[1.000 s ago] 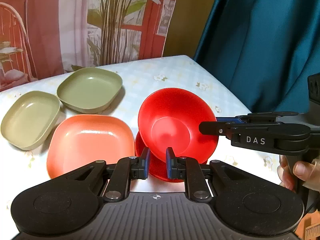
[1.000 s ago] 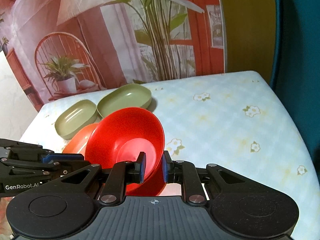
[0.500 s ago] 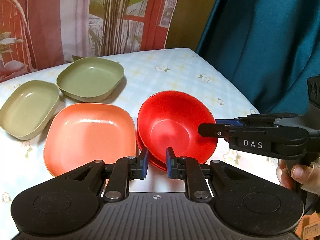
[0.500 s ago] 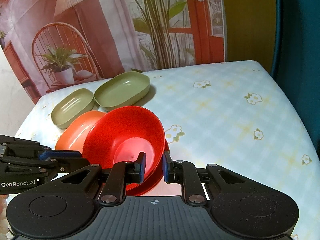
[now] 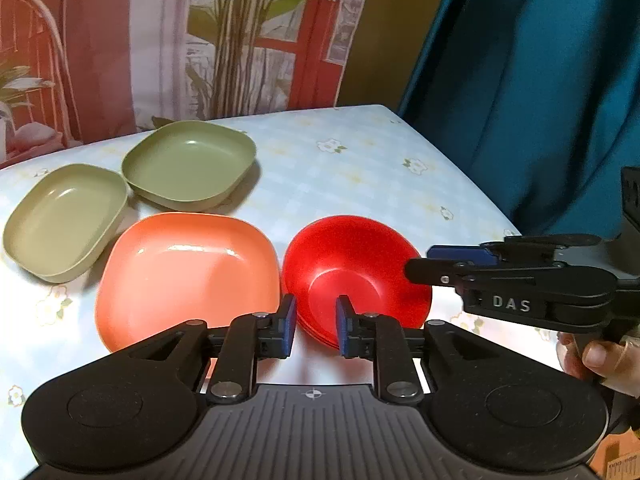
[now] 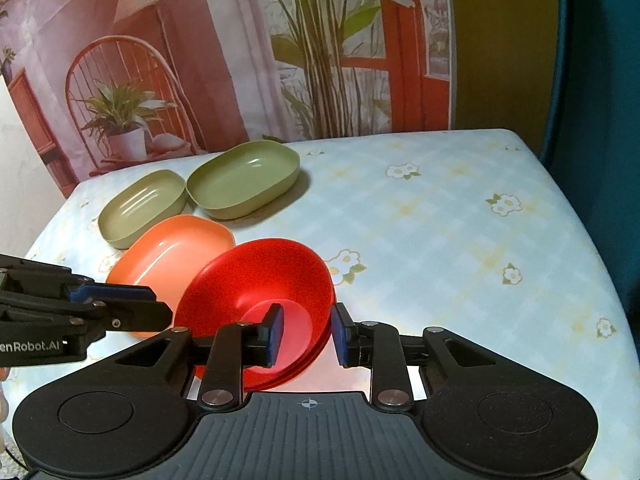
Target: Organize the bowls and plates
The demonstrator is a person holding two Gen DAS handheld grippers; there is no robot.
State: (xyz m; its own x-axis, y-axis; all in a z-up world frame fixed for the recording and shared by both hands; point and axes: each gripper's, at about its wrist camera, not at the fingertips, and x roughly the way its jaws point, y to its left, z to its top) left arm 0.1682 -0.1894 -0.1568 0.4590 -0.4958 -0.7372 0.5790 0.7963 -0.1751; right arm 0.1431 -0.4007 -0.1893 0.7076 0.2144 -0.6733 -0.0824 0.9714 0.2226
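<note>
A red bowl [image 5: 352, 272] [image 6: 260, 280] sits nested on other red bowls on the flowered table. My left gripper [image 5: 316, 320] straddles its near rim, jaws opening, pads clear of the wall. My right gripper [image 6: 308, 332] straddles the bowl's right rim, one pad inside and one outside, also opening and not pressing. Each gripper shows in the other's view: the right gripper [image 5: 416, 264] at the bowl's right edge, the left gripper [image 6: 160, 308] at its left. An orange plate [image 5: 184, 272] [image 6: 172, 256] lies just left of the bowls.
Two green dishes [image 5: 188, 164] [image 5: 64, 220] lie side by side behind the orange plate, seen again as green dishes [image 6: 244, 180] [image 6: 140, 208]. The tablecloth [image 6: 440, 220] stretches bare to the right. A teal curtain [image 5: 540, 100] hangs past the table's right edge. A hand [image 5: 600, 356] holds the right gripper.
The red bowl went from tilted and lifted to level on the red stack. Both grippers' jaws, earlier clamped on its rim, have parted.
</note>
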